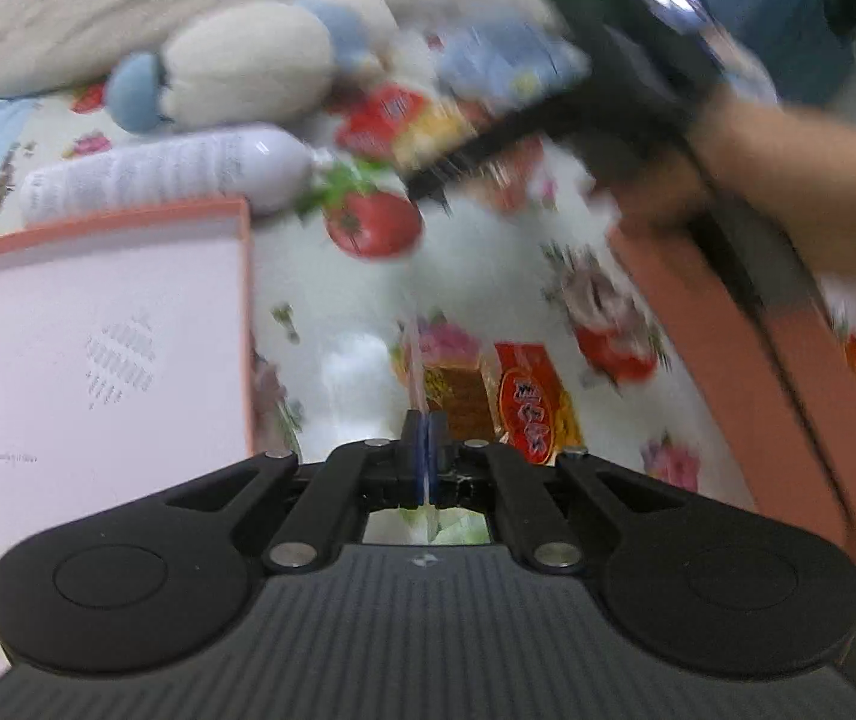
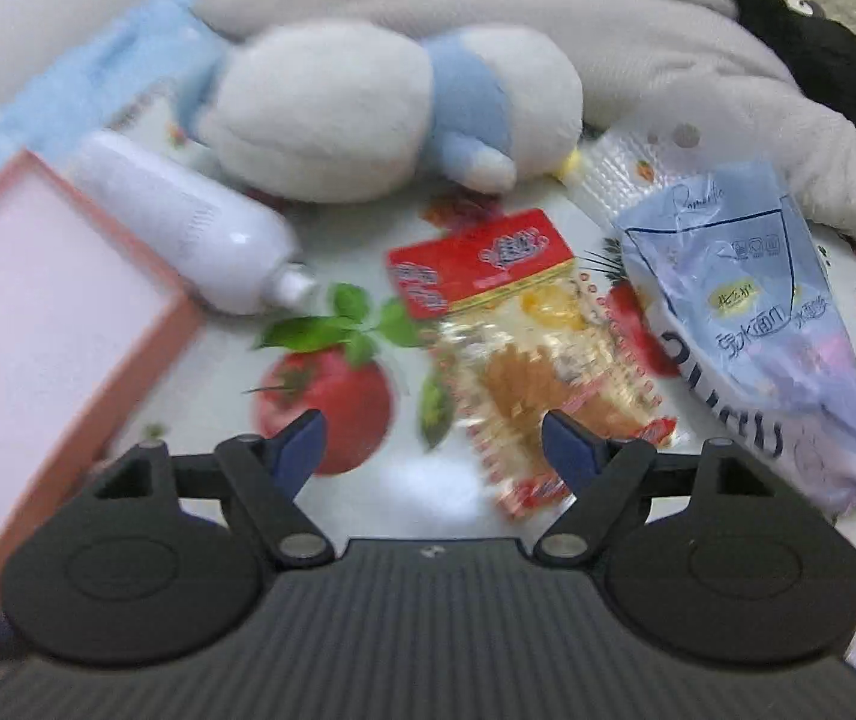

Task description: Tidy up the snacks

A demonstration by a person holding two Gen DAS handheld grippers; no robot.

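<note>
Faintly, "Romantic" on blue pouch (image 2: 751, 300)

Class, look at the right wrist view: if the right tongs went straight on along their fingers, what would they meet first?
Most likely the red-topped clear snack packet, lying on the tomato-print cloth just ahead of the open right tongs. The picture is blurred, so depth is uncertain. The plush toy lies farther on.

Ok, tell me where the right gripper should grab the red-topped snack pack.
Take the snack pack by its near crimped bottom edge, coming in low from the gripper's side. It lies flat on the cloth, long axis pointing toward the right gripper, whose fingers are already open on either side of that end. The thin seam probably pinches more easily than the puffy middle.
</note>
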